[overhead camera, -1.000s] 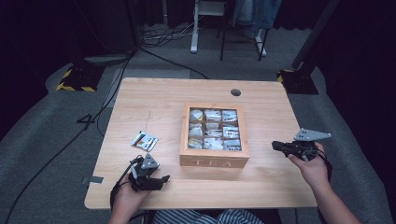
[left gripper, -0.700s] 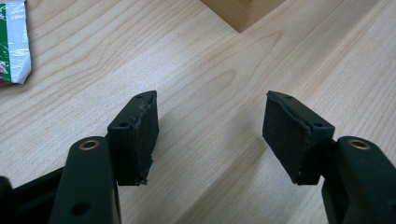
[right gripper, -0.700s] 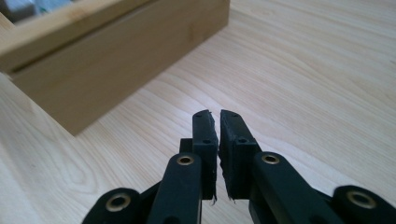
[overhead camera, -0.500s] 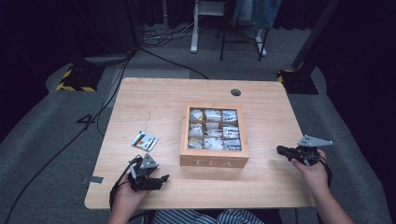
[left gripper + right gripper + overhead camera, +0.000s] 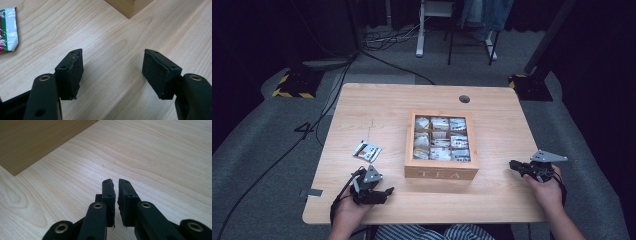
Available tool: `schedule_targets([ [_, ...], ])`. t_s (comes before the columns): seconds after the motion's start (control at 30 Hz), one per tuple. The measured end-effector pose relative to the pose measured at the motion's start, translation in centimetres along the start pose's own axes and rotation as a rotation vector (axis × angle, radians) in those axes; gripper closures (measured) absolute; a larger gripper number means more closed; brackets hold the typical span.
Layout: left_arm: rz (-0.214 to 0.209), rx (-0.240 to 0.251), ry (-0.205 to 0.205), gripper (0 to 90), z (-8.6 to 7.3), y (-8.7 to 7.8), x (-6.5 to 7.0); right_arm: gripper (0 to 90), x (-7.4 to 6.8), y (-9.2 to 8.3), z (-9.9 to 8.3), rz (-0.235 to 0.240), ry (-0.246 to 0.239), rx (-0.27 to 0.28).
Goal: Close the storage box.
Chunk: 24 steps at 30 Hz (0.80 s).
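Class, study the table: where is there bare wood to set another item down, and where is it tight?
Bare wood runs along the far edge of the table behind the tea box, and down the strip between the box and the right gripper. It is tighter near-left, where the loose tea packet and the left gripper sit close together.

We look down on a wooden desk (image 5: 362, 110). At its middle sits an open wooden tea box (image 5: 440, 150), its compartments filled with tea bags. A loose tea packet (image 5: 367, 151) lies left of it. Our left tool (image 5: 379, 192) and right tool (image 5: 516, 165) rest low beside the box, both empty.
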<state>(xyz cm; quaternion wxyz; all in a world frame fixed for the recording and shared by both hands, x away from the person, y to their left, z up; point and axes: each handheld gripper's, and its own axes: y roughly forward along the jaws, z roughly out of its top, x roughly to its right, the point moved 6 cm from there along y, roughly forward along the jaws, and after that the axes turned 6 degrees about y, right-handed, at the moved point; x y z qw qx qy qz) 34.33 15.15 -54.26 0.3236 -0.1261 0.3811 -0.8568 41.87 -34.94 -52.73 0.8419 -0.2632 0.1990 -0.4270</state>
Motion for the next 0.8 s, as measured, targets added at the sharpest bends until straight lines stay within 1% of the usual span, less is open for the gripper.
schedule_targets([
  [0.03, 0.003, 0.001, 0.013, 33.1, 0.0, 0.0, 0.0, 81.7, 0.0, 0.0, -0.1, -0.003, 0.001, -0.001],
  [0.13, 0.013, 0.006, 0.025, 32.4, 0.0, 0.1, -0.1, 78.3, 0.0, 0.2, -0.3, -0.024, -0.013, -0.01],
  [0.23, 0.01, 0.016, 0.02, 32.0, -0.1, 0.1, -0.1, 72.3, -0.1, 0.6, -0.6, -0.038, -0.036, -0.028],
  [0.3, 0.007, 0.025, 0.023, 31.5, -0.1, 0.2, -0.1, 63.4, -0.2, 1.0, -0.8, -0.039, -0.043, -0.033],
  [0.33, 0.007, 0.028, 0.022, 31.1, -0.1, 0.2, -0.1, 58.5, -0.3, 1.2, -0.8, -0.032, -0.029, -0.031],
  [0.37, 0.006, 0.036, 0.023, 30.7, -0.1, 0.3, -0.1, 54.7, -0.4, 1.3, -0.8, -0.036, -0.024, -0.031],
  [0.4, 0.006, 0.041, 0.023, 30.2, -0.1, 0.3, -0.1, 49.1, -0.3, 1.3, -0.8, -0.053, -0.012, -0.036],
  [0.43, 0.006, 0.039, 0.024, 30.1, -0.1, 0.3, -0.2, 45.8, -0.3, 1.4, -0.8, -0.06, 0.001, -0.037],
  [0.47, 0.008, 0.041, 0.024, 30.1, -0.1, 0.3, -0.2, 44.4, -0.3, 1.4, -0.8, -0.059, 0.01, -0.039],
  [0.57, 0.009, 0.039, 0.021, 29.9, -0.1, 0.4, -0.2, 41.6, -0.4, 1.4, -0.8, -0.053, 0.006, -0.043],
  [0.73, 0.011, 0.039, 0.018, 29.8, -0.1, 0.4, -0.2, 41.2, -0.4, 1.4, -0.8, -0.051, 0.004, -0.043],
  [0.8, 0.017, 0.031, 0.012, 30.1, 0.0, 0.3, -0.2, 41.2, -0.4, 1.5, -0.8, -0.051, 0.005, -0.042],
])
